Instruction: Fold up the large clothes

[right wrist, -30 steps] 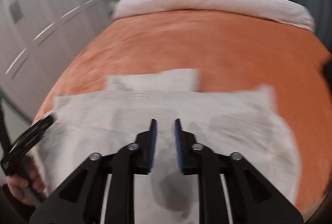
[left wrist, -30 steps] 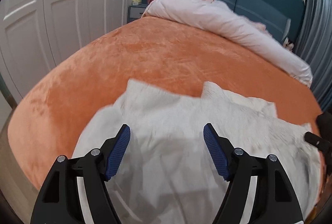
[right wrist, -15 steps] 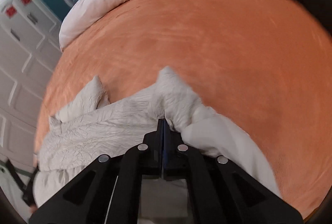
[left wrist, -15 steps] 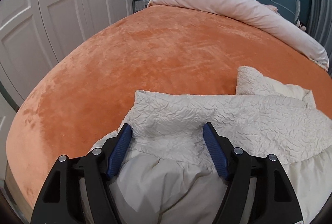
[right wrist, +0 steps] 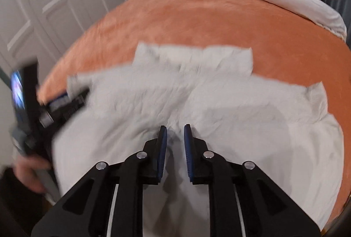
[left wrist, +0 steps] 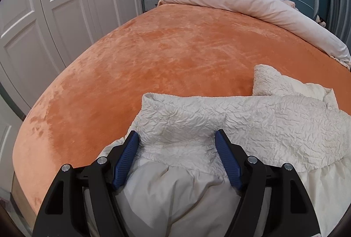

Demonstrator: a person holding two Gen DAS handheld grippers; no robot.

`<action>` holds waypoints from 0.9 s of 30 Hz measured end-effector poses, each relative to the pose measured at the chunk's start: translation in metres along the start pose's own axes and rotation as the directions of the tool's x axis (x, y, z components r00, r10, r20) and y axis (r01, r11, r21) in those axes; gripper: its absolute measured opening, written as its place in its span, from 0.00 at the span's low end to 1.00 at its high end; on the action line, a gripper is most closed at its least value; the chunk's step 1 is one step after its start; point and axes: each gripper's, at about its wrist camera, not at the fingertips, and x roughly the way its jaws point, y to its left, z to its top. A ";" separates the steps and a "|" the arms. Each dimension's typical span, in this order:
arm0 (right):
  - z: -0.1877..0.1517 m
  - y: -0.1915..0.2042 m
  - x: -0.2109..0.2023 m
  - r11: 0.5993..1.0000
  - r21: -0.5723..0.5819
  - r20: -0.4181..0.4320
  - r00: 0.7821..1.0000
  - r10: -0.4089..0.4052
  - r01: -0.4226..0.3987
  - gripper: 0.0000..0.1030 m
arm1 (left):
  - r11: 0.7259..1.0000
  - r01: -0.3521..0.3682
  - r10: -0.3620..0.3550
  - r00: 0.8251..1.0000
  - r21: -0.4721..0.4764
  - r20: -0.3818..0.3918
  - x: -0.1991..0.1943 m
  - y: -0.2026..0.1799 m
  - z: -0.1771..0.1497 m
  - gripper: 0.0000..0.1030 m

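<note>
- Fingers (left wrist: 228, 162) of the left gripper (left wrist: 176, 140) stand wide, straddling a crinkled fold of the cream garment (left wrist: 274, 123).
- Right gripper (right wrist: 175, 134) fingers have just been parting, a narrow gap over blurred cloth, gripping nothing.
- Garment lies low in frame on the orange bed (left wrist: 175, 50).

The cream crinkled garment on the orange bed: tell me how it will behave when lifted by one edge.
The cream crinkled garment will probably hang limp: it already lies in soft folds on the orange plush bedspread. It looks light, thin fabric bunching between the left gripper's wide-apart blue pads. The crinkled weave likely grips well, though loose layers may slide apart.
</note>
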 end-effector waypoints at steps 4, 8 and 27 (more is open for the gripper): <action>-0.027 -0.034 -0.009 0.998 0.064 0.012 1.000 0.020 -0.021 0.13 | 0.999 0.039 -0.039 0.999 -0.007 0.010 -0.005 0.008 -0.003 0.69; -0.041 -0.059 -0.039 0.996 0.088 0.000 1.000 -0.018 0.018 0.15 | 0.995 0.092 -0.091 0.995 -0.039 0.035 -0.030 0.026 -0.011 0.72; -0.002 -0.002 0.043 0.995 0.071 -0.129 0.989 0.074 -0.066 0.15 | 0.791 0.329 -0.443 0.890 -0.515 -0.111 -0.030 0.107 -0.077 0.83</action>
